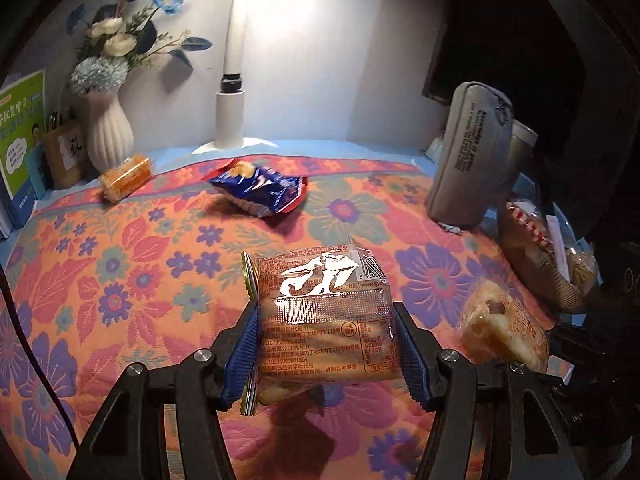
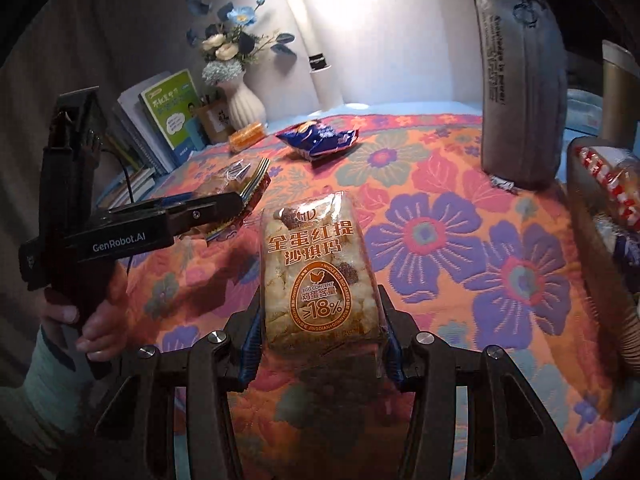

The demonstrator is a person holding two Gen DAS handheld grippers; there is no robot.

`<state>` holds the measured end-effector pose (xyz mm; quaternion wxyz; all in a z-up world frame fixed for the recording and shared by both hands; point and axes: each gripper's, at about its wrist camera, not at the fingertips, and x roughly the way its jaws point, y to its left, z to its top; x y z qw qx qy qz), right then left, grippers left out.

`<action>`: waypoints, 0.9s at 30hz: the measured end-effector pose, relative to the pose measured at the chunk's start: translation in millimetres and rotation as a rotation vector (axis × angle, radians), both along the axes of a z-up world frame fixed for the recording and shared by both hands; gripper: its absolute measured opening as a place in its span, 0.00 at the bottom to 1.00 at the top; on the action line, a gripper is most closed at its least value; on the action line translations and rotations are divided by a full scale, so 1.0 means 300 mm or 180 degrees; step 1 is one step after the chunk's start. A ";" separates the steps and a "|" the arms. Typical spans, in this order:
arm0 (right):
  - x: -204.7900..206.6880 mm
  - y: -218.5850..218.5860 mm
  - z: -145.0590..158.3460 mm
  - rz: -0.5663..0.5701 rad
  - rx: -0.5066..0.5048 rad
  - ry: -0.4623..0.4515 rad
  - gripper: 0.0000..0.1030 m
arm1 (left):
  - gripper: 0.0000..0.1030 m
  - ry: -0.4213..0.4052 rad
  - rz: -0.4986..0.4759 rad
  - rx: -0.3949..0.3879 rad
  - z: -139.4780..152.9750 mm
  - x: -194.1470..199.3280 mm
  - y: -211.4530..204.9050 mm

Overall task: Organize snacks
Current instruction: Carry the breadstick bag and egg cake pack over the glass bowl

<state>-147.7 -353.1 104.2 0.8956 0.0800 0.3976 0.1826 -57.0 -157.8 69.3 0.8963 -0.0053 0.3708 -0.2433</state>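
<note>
Carrying step: left tongs clamped on clear-wrapped biscuit pack, right tongs clamped on orange-printed egg cake pack. Next, probably: over to brown basket beside grey pouch, release inside.

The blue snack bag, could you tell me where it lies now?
The blue snack bag lies mid-table on the floral cloth, between the orange snack and the grey pouch.

Four wrapped snacks, one vase, one pouch.
</note>
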 end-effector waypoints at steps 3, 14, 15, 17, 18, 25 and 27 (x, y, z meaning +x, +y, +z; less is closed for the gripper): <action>-0.043 -0.053 0.057 -0.0121 -0.0034 -0.0167 0.46 | 0.59 -0.0094 -0.0162 -0.0005 0.049 -0.028 -0.081; -0.115 -0.400 0.212 -0.0943 -0.0168 -0.0545 0.46 | 0.59 -0.0360 -0.0810 -0.0001 0.214 -0.093 -0.464; -0.112 -0.443 0.223 -0.1047 -0.0172 -0.0563 0.46 | 0.59 -0.0384 -0.0875 0.0008 0.229 -0.099 -0.505; -0.105 -0.541 0.243 -0.1294 -0.0168 -0.0556 0.46 | 0.59 -0.0437 -0.1017 0.0025 0.256 -0.111 -0.596; -0.103 -0.587 0.249 -0.1404 -0.0150 -0.0533 0.46 | 0.59 -0.0458 -0.1083 0.0032 0.267 -0.118 -0.638; -0.077 -0.871 0.254 -0.1996 0.0059 -0.0390 0.46 | 0.59 -0.0454 -0.1477 0.0062 0.275 -0.140 -0.913; -0.066 -0.917 0.251 -0.2076 0.0084 -0.0386 0.46 | 0.59 -0.0426 -0.1538 0.0062 0.267 -0.139 -0.968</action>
